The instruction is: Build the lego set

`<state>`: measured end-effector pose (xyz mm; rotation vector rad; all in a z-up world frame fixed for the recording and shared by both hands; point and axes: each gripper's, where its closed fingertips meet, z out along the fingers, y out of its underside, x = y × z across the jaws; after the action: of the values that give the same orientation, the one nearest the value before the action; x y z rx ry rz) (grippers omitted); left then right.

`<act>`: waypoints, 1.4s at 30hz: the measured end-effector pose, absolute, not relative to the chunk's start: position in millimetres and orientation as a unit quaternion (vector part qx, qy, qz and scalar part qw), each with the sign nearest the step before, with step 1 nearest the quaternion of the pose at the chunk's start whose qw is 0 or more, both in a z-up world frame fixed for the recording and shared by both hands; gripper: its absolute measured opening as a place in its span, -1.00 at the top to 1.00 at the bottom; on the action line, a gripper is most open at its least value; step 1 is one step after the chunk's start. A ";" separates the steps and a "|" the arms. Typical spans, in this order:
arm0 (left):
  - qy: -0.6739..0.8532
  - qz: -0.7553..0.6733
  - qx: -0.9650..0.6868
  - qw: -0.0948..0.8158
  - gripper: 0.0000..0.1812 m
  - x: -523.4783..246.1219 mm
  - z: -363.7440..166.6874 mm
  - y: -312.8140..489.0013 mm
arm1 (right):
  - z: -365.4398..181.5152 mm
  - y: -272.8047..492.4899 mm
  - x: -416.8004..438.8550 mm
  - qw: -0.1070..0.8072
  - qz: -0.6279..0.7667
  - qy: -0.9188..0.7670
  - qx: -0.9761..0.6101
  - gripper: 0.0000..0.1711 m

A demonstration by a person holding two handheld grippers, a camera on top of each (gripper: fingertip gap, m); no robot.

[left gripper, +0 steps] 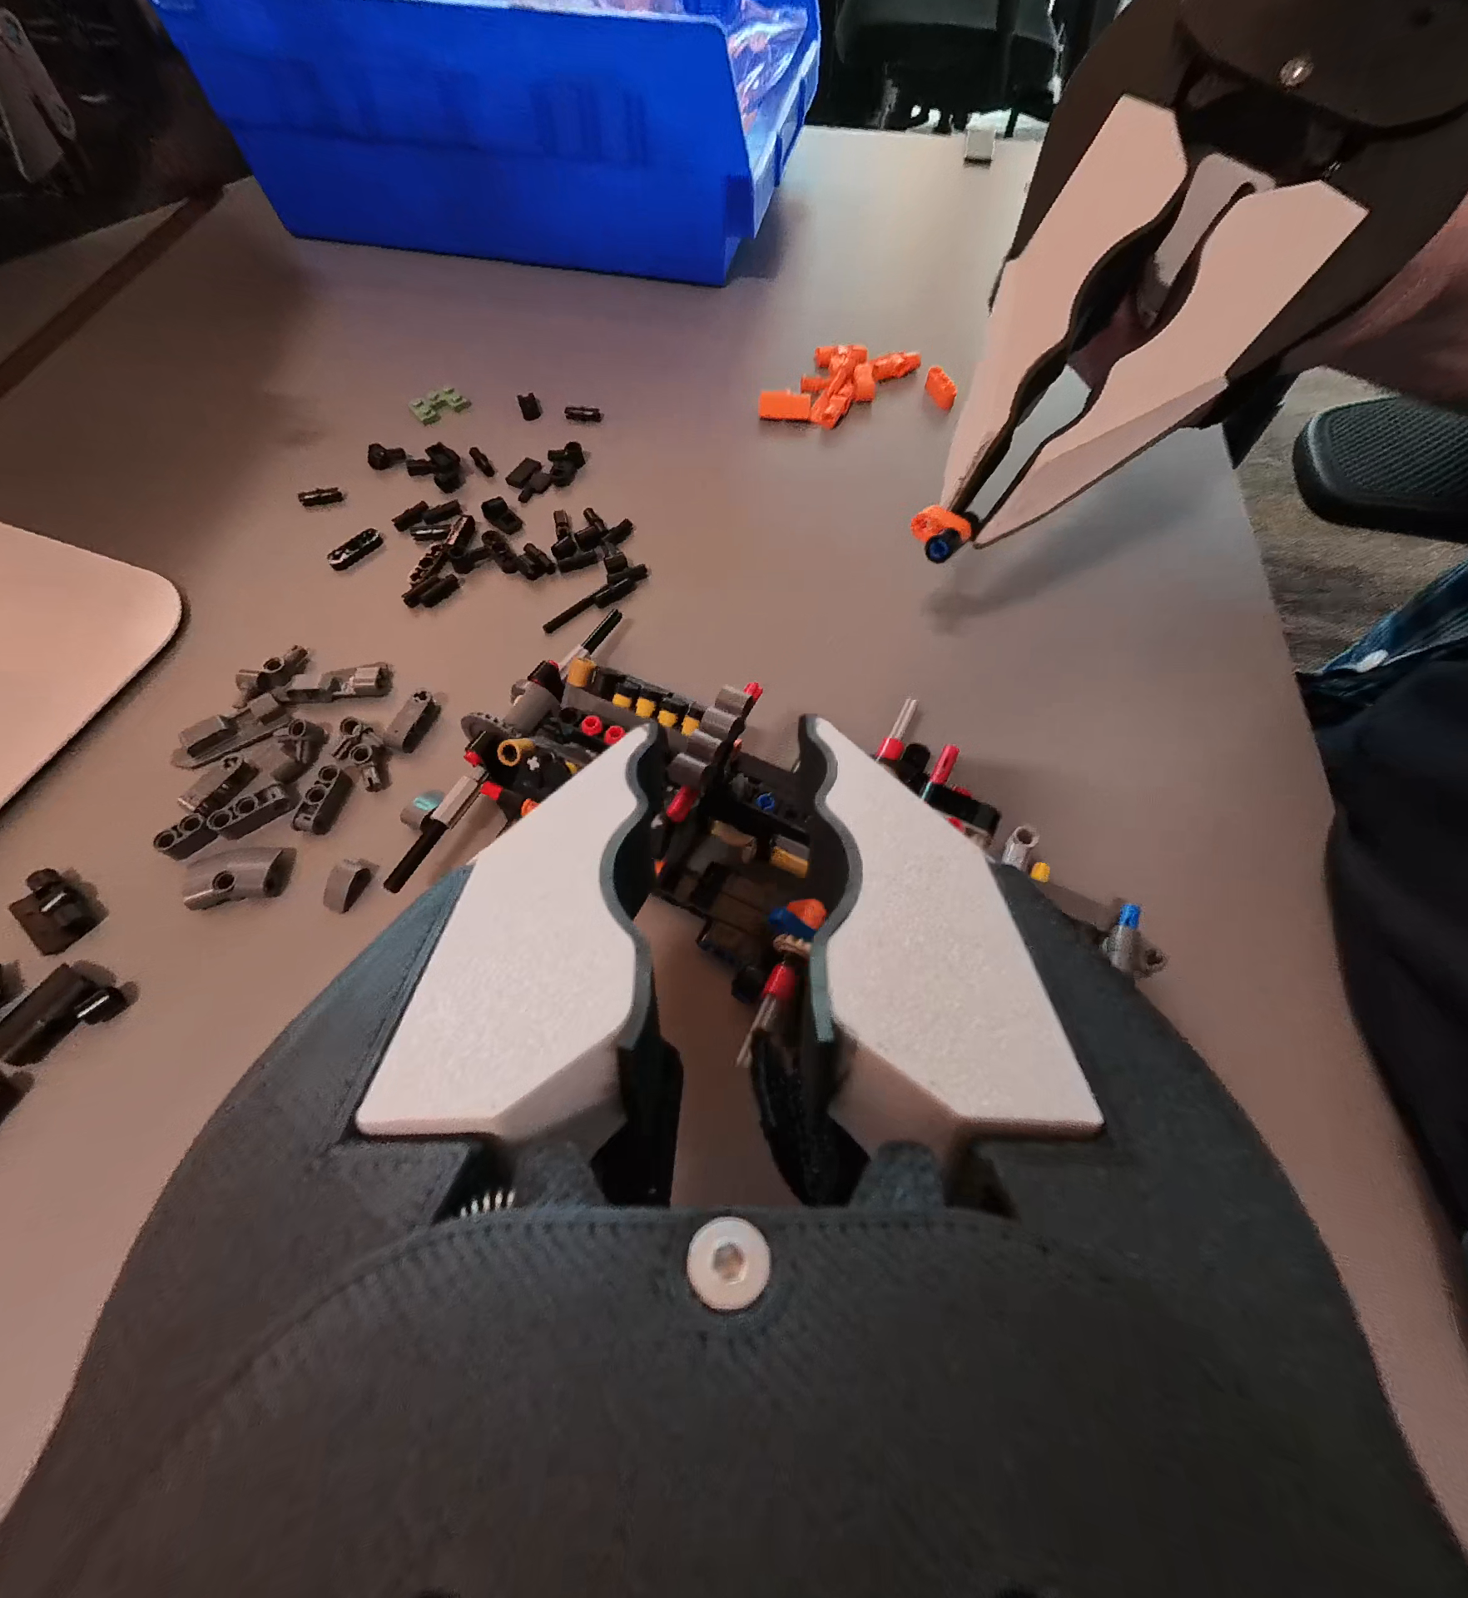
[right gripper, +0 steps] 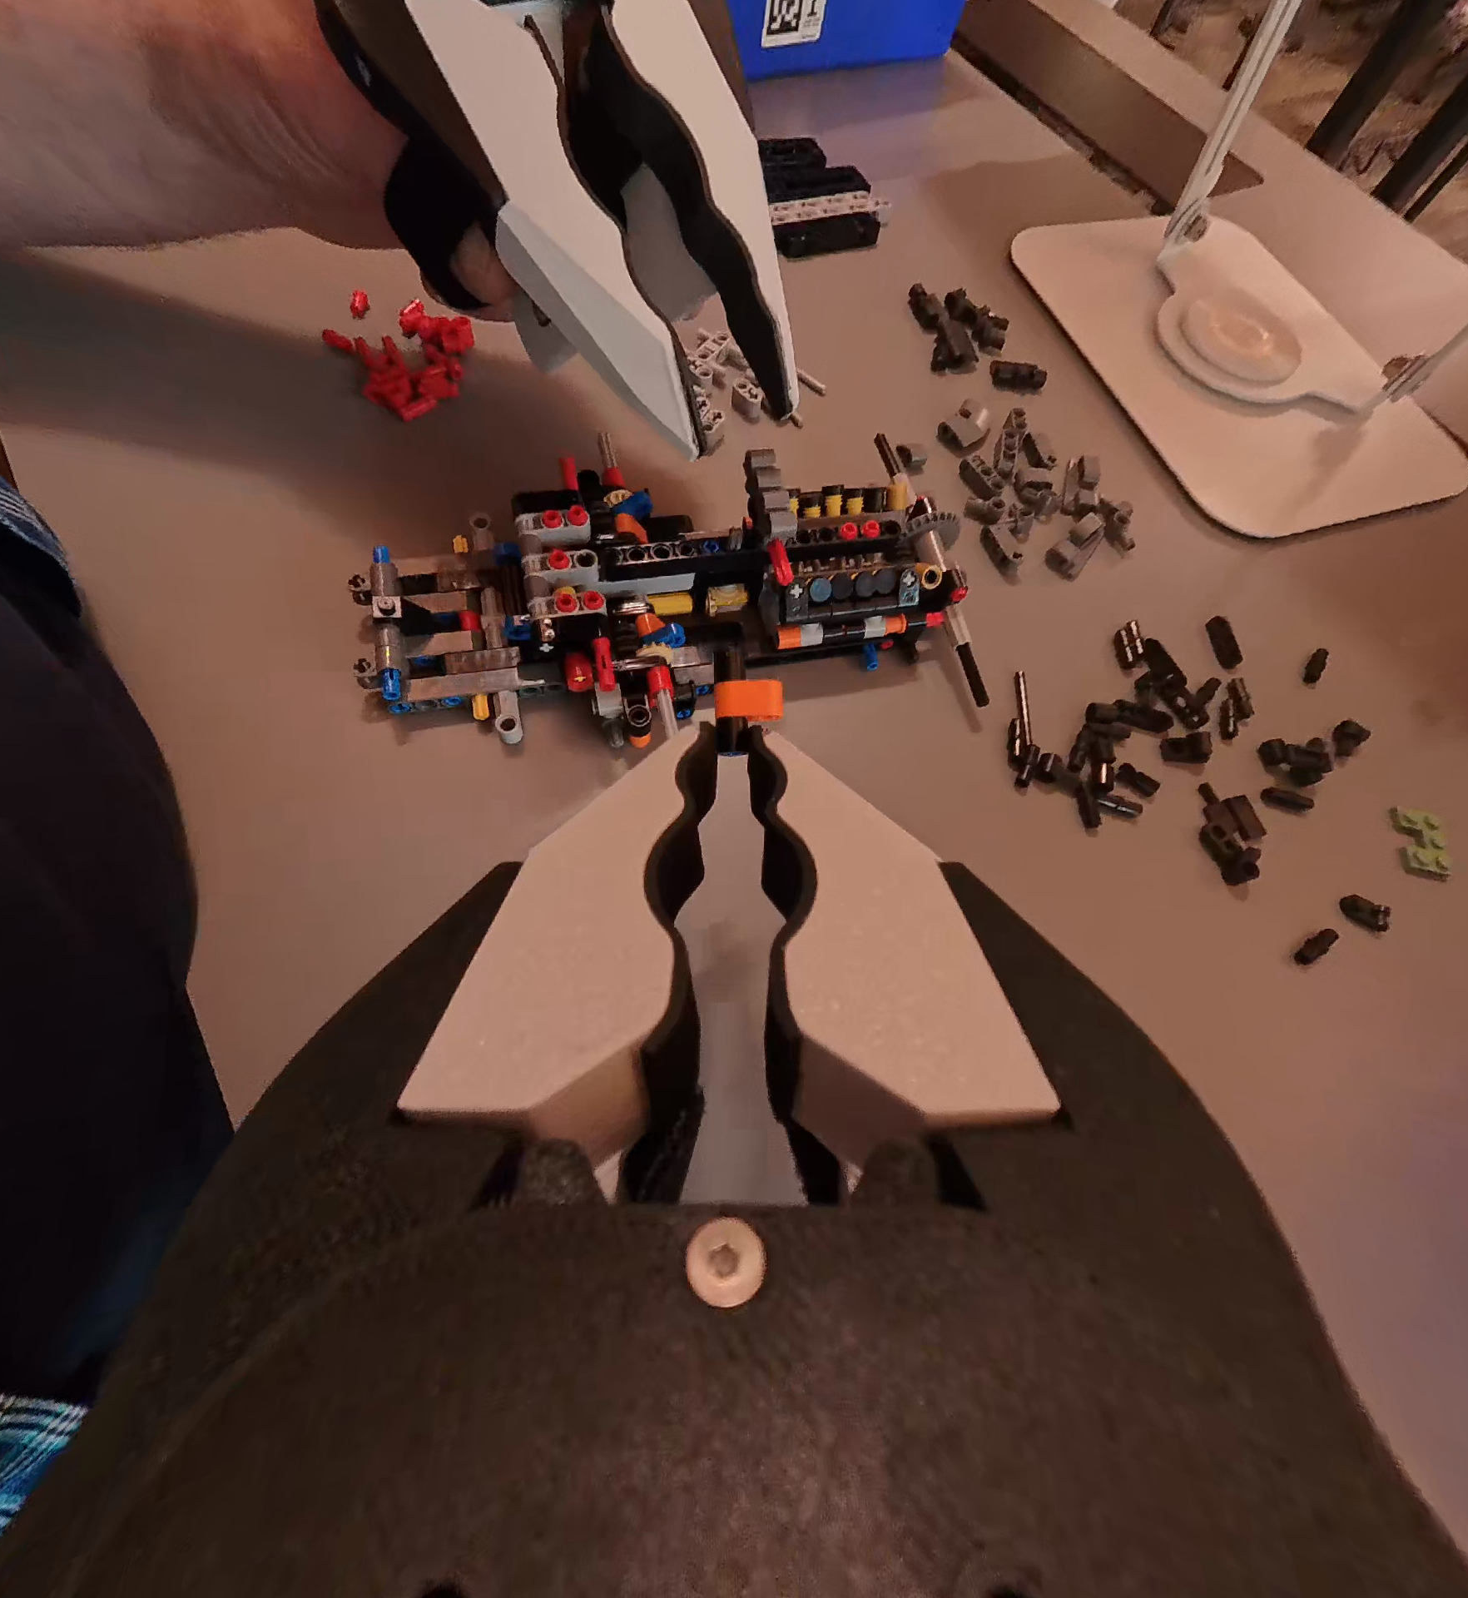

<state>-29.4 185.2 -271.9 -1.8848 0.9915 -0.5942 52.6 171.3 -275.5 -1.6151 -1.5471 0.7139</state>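
The partly built lego assembly (right gripper: 661, 597), black and grey with red, blue and yellow pins, lies on the grey table (right gripper: 886, 865). My left gripper (left gripper: 730, 735) is open and empty, with its fingers spread just over the assembly (left gripper: 739, 830). It also shows from the right wrist view (right gripper: 739, 424), tips above the assembly's far side. My right gripper (right gripper: 730, 744) is shut on a small orange connector (right gripper: 748, 699) with a blue pin. It holds the connector above the table, apart from the assembly. The left wrist view shows this gripper (left gripper: 964, 523) and the connector (left gripper: 938, 523).
Sorted piles lie around: black pieces (left gripper: 488, 527), grey pieces (left gripper: 281, 761), orange pieces (left gripper: 843, 385), red pieces (right gripper: 406, 363), a green piece (left gripper: 439, 405). A blue bin (left gripper: 497, 130) stands at the back, and a white stand base (right gripper: 1232, 372) to the side. The person sits at the table edge. About 9 cm separates my left fingertips from my right.
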 end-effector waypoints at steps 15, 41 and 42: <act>0.344 -0.370 -0.734 0.454 0.60 5.3 -237.0 170.7 | -231.8 170.6 34.2 0.482 0.249 -0.604 -0.583 0.95; 0.259 -0.535 -0.690 0.413 0.73 23.2 -215.0 161.5 | -222.3 167.1 25.1 0.550 0.129 -0.639 -0.522 0.95; 0.259 -0.537 -0.688 0.412 0.77 24.0 -214.6 160.7 | -222.4 165.8 24.2 0.551 0.125 -0.642 -0.518 0.95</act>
<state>24.0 160.7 -214.6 -1.7318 0.6526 -1.3517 24.2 165.8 -222.4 -1.2256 -1.5181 0.2969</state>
